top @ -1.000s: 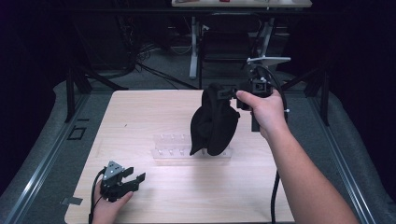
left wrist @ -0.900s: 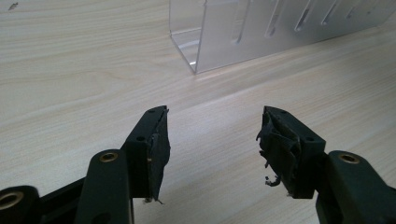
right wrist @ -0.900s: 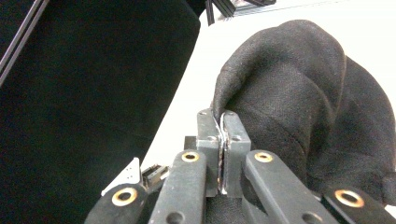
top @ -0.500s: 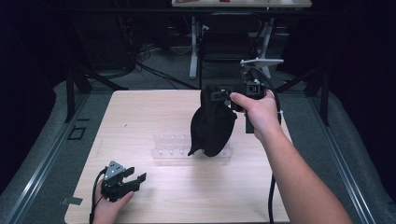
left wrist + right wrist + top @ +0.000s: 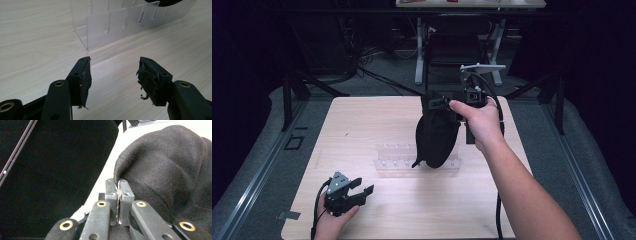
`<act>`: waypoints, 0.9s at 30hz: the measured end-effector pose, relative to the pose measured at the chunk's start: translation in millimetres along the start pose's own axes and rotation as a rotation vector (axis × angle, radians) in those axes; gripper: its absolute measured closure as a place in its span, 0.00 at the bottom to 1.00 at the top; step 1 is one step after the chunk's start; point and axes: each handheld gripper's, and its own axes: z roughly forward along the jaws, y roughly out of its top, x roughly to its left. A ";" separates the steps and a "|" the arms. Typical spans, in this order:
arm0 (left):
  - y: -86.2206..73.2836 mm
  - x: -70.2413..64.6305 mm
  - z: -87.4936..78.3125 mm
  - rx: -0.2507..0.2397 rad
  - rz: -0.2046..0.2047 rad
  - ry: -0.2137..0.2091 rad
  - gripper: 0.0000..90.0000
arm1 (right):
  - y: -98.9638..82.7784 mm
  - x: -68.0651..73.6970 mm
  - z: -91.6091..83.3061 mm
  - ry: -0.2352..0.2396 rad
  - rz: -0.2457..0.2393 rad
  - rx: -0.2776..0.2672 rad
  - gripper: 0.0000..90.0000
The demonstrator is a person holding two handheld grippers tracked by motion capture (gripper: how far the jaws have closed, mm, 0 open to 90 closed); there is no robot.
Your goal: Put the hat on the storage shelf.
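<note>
High view: my right tongs point(image 5: 443, 104) lift the black cloth point(image 5: 435, 136) above the clear rack point(image 5: 394, 156); left tongs point(image 5: 362, 192) rest low on the surface point(image 5: 362, 120) | Left gripper view: jaws spread, nothing between, rack point(image 5: 112, 25) ahead | Right gripper view: right tongs point(image 5: 119, 183) clenched on the cloth's point(image 5: 170, 170) edge.

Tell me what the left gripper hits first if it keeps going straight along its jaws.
Likely the clear acrylic slotted rack, at its near corner: the open left gripper points at it over the bare light wooden table. Depth is uncertain.
</note>
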 end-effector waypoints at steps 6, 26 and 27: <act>21.1 -12.0 0.1 -0.032 0.055 -0.031 0.51 | 0.5 1.6 5.2 0.013 0.001 0.006 0.98; 78.8 -56.5 25.2 -0.088 0.123 -0.108 0.59 | 1.4 3.3 8.8 0.017 -0.008 0.008 0.98; 80.3 -59.1 25.9 -0.088 0.127 -0.116 0.59 | 1.3 3.2 8.8 0.017 -0.007 0.007 0.98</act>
